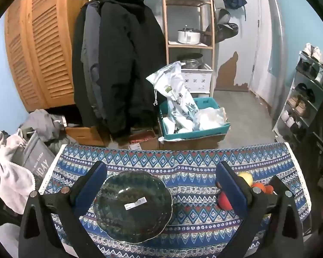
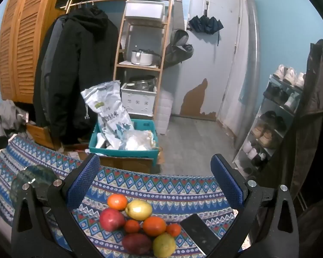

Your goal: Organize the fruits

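Note:
A dark green glass bowl (image 1: 133, 206) with a white sticker sits empty on the patterned blue tablecloth (image 1: 183, 167). My left gripper (image 1: 160, 172) is open, its blue pads either side of the bowl. In the right wrist view a pile of fruit lies on the cloth: a red apple (image 2: 111, 219), a yellow apple (image 2: 138, 209), an orange (image 2: 117, 201), a larger orange (image 2: 154, 226), a dark red fruit (image 2: 136, 243) and a yellow-green fruit (image 2: 164, 245). My right gripper (image 2: 156, 179) is open and empty above the pile. The bowl's edge (image 2: 35, 176) shows at left.
A black phone (image 2: 199, 232) lies right of the fruit. Beyond the table's far edge stand a teal crate (image 1: 193, 118) with bags, hanging coats (image 1: 118, 64), a wooden shelf (image 1: 189, 43) and a shoe rack (image 2: 275, 116). Some fruit (image 1: 245, 178) shows beside the left gripper's right finger.

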